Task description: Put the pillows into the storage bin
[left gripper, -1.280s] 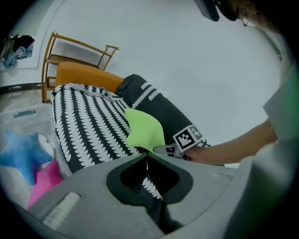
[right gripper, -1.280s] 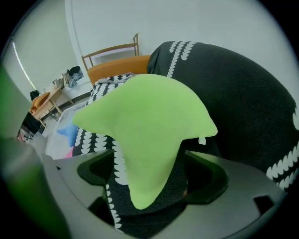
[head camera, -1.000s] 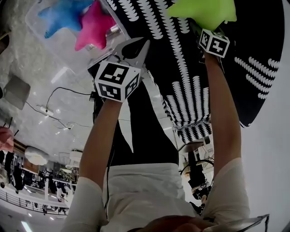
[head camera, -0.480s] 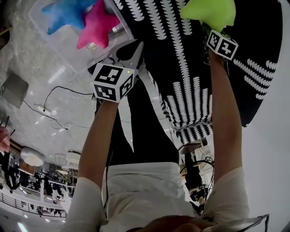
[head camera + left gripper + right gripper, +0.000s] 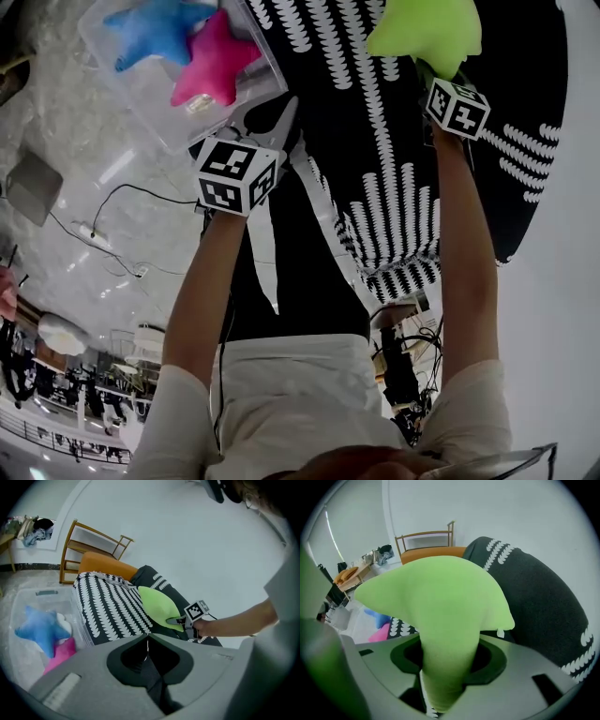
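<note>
Green star pillow [image 5: 427,33] pinched by one arm in right gripper [image 5: 431,73], jaws just closed on it. Over patterned seat [image 5: 375,169], apart from clear storage bin [image 5: 103,56]. Blue pillow [image 5: 155,28] and pink pillow [image 5: 211,70] already binned. Left gripper [image 5: 148,641] clenched, empty. Left to do: carry green over, drop in.

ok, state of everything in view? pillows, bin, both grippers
green pillow: clamped by one point in the right gripper, over the patterned seat.
blue pillow: lying in the storage bin.
pink pillow: in the bin, against the blue pillow.
storage bin: open top, two pillows inside.
right gripper: jaws have just been closing, shut on the green pillow.
left gripper: shut, empty.
</note>
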Available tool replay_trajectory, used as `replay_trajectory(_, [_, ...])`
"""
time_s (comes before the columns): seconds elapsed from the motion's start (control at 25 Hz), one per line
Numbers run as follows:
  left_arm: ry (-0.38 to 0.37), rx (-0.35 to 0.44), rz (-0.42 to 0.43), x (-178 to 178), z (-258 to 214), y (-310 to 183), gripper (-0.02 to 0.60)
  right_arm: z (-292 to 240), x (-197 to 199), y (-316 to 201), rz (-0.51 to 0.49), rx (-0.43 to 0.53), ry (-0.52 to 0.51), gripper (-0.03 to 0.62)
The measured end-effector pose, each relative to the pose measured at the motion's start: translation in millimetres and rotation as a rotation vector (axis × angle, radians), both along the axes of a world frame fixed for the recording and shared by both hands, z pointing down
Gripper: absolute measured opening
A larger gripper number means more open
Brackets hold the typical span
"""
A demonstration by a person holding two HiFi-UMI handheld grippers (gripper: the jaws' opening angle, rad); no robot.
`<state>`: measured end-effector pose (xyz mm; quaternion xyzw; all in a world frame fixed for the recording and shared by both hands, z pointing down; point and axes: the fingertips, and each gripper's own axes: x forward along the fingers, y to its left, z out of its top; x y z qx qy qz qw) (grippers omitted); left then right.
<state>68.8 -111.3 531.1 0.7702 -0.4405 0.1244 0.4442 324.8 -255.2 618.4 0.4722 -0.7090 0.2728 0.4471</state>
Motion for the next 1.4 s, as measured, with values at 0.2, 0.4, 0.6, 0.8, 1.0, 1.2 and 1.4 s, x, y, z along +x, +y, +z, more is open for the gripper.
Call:
replay_trajectory(0.2, [-0.013,0.01,-0.025,-34.1,-11.2,16.4,0.018,-14.1,-45.8,15.6,-0.099,0.009,-0.002,0.221])
replay_trajectory(0.4, [-0.021,0.005,-0.057,-74.6,-11.7,46.7,0.018,-22.1,-105.1,38.3,-0.171,0.019,-0.044,0.221])
replay_trajectory(0.6, [-0.03,-0.005,-0.096,-111.9,-16.1,77.6,0.018,-40.0,-170.0,60.2,-0.214,0.013,-0.137,0.221])
replay_trajectory(0.8, [-0.032,-0.009,-0.149,-159.4,-15.9,106.2,0.018,-46.5,-250.8,95.4,-0.251,-0.035,-0.254,0.224])
replay_trajectory(1.0, [-0.031,-0.012,-0.191,-197.9,-21.9,125.7,0.018,-55.5,-319.3,124.4,-0.326,-0.072,-0.303,0.225])
replay_trajectory(1.2, [-0.034,-0.03,-0.228,-232.3,-10.8,160.4,0.018,-47.1,-373.0,166.2,-0.362,-0.123,-0.356,0.226])
replay_trajectory(1.4, [-0.032,-0.054,-0.252,-265.2,6.1,192.2,0.018,-28.7,-412.9,202.9,-0.323,-0.184,-0.404,0.227])
